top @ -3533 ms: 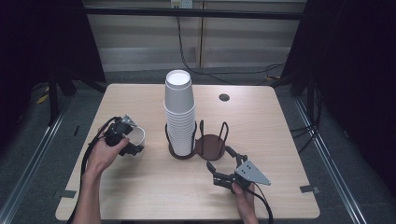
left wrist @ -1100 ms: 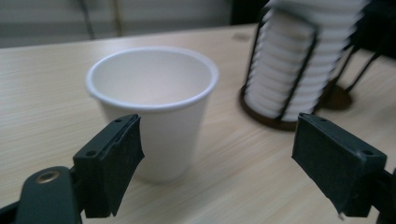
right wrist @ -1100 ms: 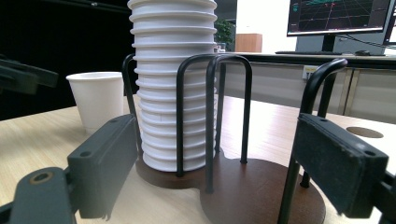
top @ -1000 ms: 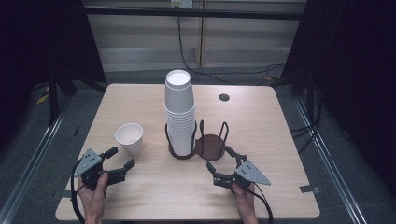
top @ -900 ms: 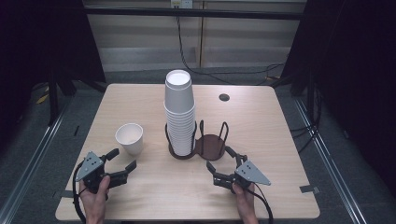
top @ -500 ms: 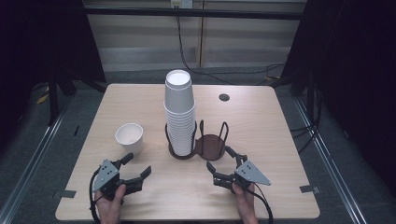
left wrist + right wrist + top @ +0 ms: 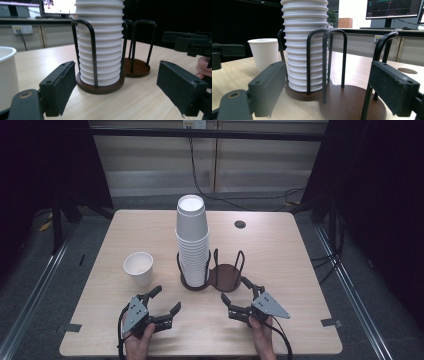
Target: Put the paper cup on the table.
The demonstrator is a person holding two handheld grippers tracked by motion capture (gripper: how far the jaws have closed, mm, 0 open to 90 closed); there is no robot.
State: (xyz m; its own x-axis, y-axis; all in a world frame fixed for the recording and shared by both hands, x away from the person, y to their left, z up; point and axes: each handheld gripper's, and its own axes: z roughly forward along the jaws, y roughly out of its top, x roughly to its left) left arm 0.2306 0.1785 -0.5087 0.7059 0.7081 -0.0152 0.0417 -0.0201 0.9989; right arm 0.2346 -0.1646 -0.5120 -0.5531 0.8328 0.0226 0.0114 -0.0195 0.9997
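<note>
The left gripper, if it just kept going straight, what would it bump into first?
Probably the tall stack of white paper cups in its dark wire holder: that sits dead ahead between the left gripper's open jaws.

Wooden table (image 7: 300,250), grey floor (image 7: 30,285), perhaps carpeted.

The cup holder (image 7: 210,276) is set near the middle of the desk (image 7: 280,250). The stack of cups (image 7: 192,240) is seated in the holder's left ring, while the right ring (image 7: 226,276) is left unoccupied. A single cup (image 7: 139,268) is placed upright on the desk to the left of the holder, apart from it. The left gripper (image 7: 162,306) is held before the holder and to its left, the right gripper (image 7: 238,296) before it and to its right. A hole (image 7: 240,224) is found in the desk behind the holder, to the right.
</note>
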